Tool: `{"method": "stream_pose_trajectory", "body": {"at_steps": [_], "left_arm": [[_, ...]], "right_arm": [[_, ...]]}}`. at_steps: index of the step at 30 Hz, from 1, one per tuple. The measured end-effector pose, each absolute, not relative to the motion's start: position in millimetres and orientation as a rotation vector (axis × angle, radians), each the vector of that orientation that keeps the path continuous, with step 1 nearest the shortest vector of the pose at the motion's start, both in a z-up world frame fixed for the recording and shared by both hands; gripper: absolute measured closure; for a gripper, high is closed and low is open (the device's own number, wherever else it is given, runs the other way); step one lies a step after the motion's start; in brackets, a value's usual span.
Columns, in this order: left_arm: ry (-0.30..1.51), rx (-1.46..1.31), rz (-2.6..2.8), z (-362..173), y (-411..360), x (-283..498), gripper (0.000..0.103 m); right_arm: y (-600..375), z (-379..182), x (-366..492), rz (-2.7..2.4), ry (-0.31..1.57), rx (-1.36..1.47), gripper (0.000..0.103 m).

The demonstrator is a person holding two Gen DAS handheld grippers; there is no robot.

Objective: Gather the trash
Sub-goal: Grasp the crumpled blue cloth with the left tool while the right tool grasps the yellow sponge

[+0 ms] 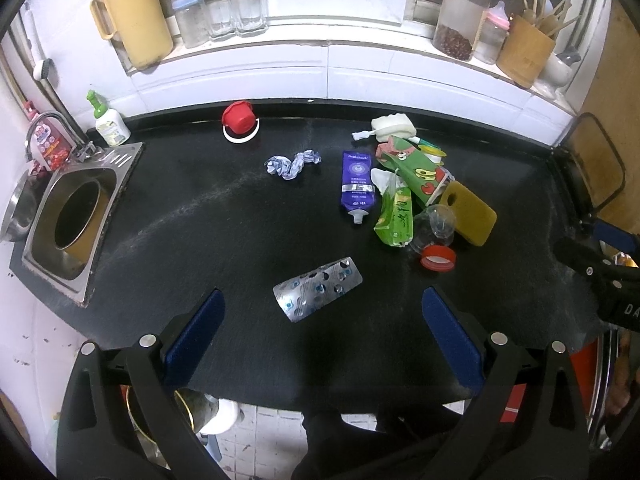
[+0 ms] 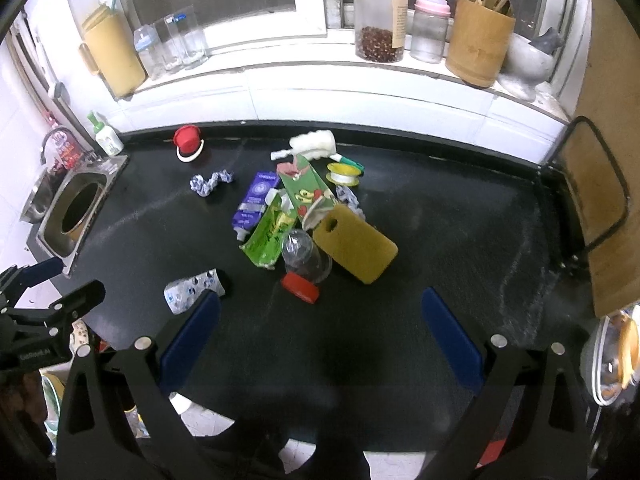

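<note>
Trash sits untouched on the desk (image 1: 200, 220): a blister pack (image 1: 318, 289) just ahead of the left gripper (image 1: 320, 320), fingers apart and empty. The right gripper (image 2: 320, 322) hovers likewise spread, short of the pile (image 2: 304, 224). Next, probably: lower left, straddle the pack, pinch its thin edges.

Soap btl (image 1: 109, 122) beside sink (image 1: 74, 216)
</note>
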State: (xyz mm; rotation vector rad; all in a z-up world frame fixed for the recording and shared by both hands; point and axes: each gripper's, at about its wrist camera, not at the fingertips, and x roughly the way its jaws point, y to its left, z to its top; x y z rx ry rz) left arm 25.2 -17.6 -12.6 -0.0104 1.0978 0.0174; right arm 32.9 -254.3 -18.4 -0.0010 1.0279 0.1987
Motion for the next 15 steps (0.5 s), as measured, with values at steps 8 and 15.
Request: {"method": "stream_pose_trajectory", "body": {"at_steps": [8,15], "left_arm": [[1.084,0.046,-0.034,-53,-1,82,0.007],[1.126,0.024,-0.048,-134,26,170,0.007]], "right_arm": [[-273,-79,79,0.299,0.997,-0.081,0.006],[-274,-154,133,0.360,1.078,-0.248,0.006]]}}
